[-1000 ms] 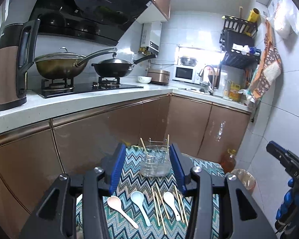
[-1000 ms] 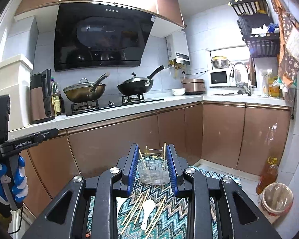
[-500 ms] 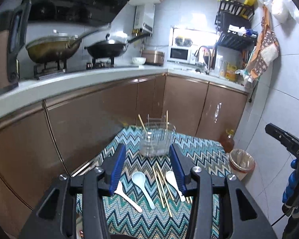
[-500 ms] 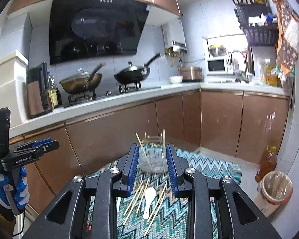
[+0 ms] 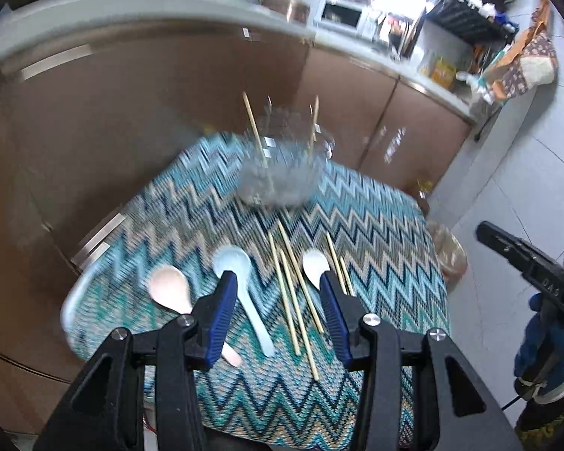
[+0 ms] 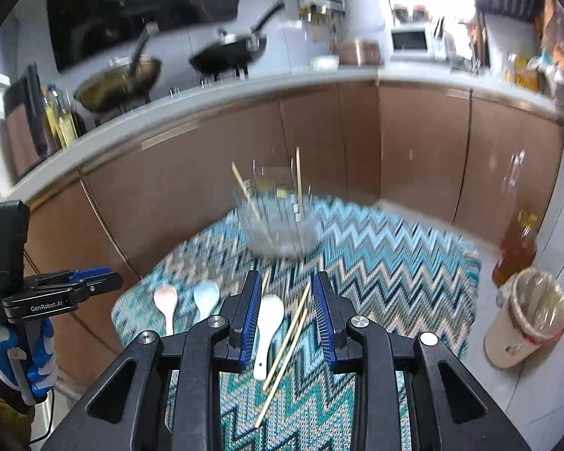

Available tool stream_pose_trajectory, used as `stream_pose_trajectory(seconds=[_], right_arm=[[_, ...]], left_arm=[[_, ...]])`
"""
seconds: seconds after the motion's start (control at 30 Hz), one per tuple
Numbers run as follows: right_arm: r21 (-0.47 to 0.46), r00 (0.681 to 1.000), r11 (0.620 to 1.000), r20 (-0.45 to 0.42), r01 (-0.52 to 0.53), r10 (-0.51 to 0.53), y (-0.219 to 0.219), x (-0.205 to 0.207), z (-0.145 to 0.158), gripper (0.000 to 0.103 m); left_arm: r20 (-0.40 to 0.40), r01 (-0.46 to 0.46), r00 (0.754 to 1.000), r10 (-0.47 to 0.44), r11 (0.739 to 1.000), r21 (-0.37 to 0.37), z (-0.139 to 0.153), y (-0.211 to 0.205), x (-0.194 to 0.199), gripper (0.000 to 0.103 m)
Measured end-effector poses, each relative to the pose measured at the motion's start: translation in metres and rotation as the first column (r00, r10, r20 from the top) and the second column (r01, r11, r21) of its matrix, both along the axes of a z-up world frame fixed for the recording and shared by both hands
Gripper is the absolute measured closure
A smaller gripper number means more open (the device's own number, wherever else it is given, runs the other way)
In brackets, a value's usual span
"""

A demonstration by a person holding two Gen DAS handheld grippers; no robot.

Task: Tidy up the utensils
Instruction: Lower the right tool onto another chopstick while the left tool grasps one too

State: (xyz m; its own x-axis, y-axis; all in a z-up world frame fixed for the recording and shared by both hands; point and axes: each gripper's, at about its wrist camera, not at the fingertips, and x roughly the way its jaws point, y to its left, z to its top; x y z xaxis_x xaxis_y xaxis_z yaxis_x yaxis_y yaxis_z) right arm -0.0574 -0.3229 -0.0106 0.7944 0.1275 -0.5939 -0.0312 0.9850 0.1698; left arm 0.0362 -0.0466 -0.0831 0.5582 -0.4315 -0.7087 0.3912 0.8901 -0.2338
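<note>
The clear holder (image 5: 280, 167) at the table's (image 5: 376, 225) far end has 2 chopsticks (image 5: 253, 124) standing in it. 3 spoons (image 5: 240, 285) and loose chopsticks lie nearer. Both claws, left gripper (image 5: 278, 282) and right gripper (image 6: 287, 285), are apart and hold nothing. The left tool reads "GenRobot.AI".

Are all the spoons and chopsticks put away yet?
Not yet. Two chopsticks already stand in the clear holder. Both tongs, left and right, are open and empty. Still lying on the zigzag cloth: the pink spoon, blue spoon, white spoon and loose chopsticks.
</note>
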Motion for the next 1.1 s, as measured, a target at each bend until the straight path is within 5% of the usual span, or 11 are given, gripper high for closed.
stream_pose_trajectory(seconds=[0.27, 0.57, 1.1], right_arm=[[0.053, 0.973, 0.998, -0.223, -0.045, 0.056, -0.004, 0.059, -0.069, 0.075], [0.113, 0.893, 0.991, -0.436, -0.066, 0.11, -0.008, 0.115, -0.139, 0.084], [0.092, 0.835, 0.992, -0.536, -0.085, 0.121, 0.004, 0.156, -0.175, 0.088]], left_arm=[[-0.174, 0.053, 0.984, -0.044, 0.998, 0.045, -0.054, -0.04, 0.046, 0.061], [-0.339, 0.032, 0.941, -0.008, 0.997, 0.068, -0.1, -0.061, 0.086, 0.079], [-0.412, 0.022, 0.91, 0.035, 0.991, 0.134, -0.126, -0.081, 0.113, 0.088]])
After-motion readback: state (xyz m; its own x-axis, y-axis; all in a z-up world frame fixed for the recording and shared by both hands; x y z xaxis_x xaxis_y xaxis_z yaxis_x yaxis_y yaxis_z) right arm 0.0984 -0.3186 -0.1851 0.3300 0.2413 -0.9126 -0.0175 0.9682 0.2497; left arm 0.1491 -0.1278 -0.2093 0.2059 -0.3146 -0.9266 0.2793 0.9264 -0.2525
